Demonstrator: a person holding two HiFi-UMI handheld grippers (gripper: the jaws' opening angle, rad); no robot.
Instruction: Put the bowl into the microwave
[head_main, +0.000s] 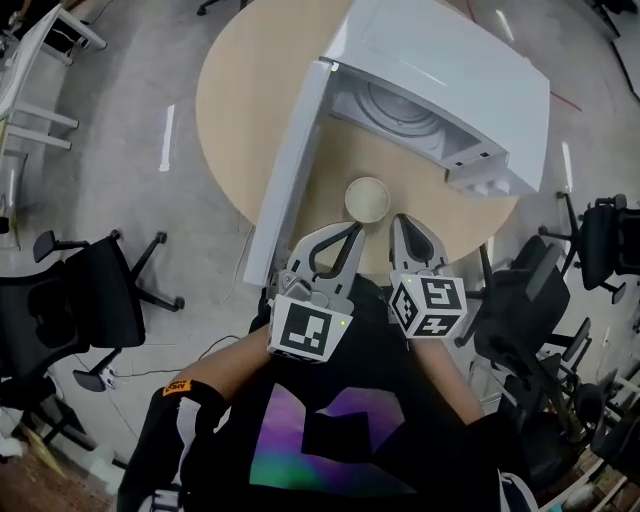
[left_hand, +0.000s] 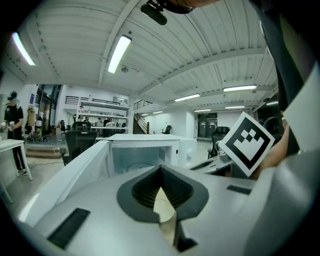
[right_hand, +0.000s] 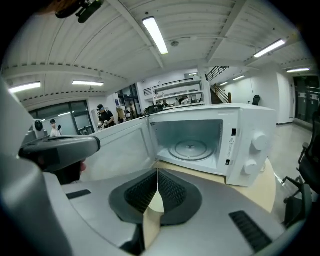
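A cream bowl (head_main: 367, 198) stands upright on the round wooden table (head_main: 240, 90), just in front of the white microwave (head_main: 440, 80). The microwave door (head_main: 290, 170) hangs wide open to the left, and the glass turntable (right_hand: 191, 148) inside is bare. My left gripper (head_main: 354, 230) is shut and holds nothing, its tips just short of the bowl's near left rim. Close by the bowl's near right side, my right gripper (head_main: 399, 220) is also shut on nothing. In the right gripper view the jaws (right_hand: 158, 172) meet below the open cavity (right_hand: 187, 140). The left gripper (left_hand: 161, 169) faces the microwave (left_hand: 145, 155) too.
Black office chairs stand on the floor left (head_main: 90, 300) and right (head_main: 540, 330) of the table. The open door reaches past the table's near left edge. Control knobs (right_hand: 257, 142) sit on the microwave's right front. A person (left_hand: 12, 120) stands far off by a desk.
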